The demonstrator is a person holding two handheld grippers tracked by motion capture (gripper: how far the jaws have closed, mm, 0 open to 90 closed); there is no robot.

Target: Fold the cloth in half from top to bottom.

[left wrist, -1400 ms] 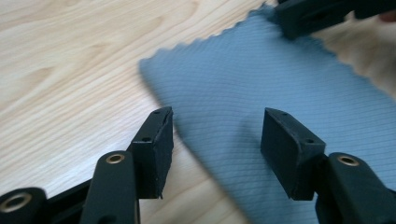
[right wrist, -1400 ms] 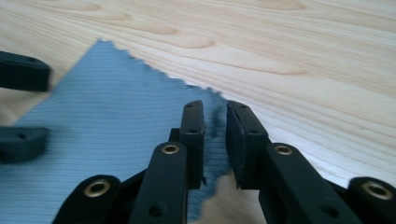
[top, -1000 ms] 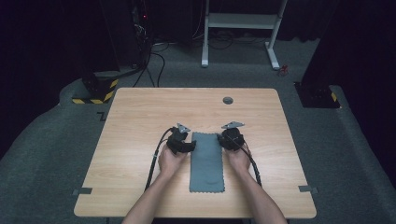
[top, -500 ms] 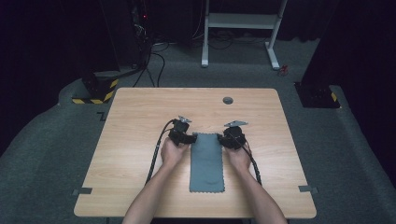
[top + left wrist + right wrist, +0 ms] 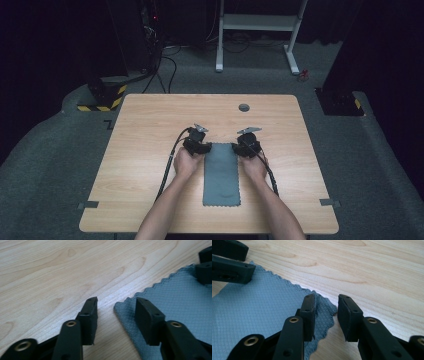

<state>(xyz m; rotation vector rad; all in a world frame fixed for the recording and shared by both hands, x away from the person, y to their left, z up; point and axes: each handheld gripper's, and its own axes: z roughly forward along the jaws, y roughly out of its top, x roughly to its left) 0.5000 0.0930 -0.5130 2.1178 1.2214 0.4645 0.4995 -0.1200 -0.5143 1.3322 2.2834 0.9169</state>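
Side by side, both hands tip the left gripper [image 5: 204, 148] and right gripper [image 5: 239, 148] onto the cloth's [image 5: 221, 175] far corners; jaws partly open and just closing, straddling corners ungripped.

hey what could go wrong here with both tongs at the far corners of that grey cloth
1. The left tongs straddle the cloth corner with jaws apart; having just been closing, they may pinch only the scalloped edge and slip.
2. The right tongs have one jaw resting on a bunched corner, so they could push it away rather than grip it.
3. Uneven grips could skew the cloth when lifted.
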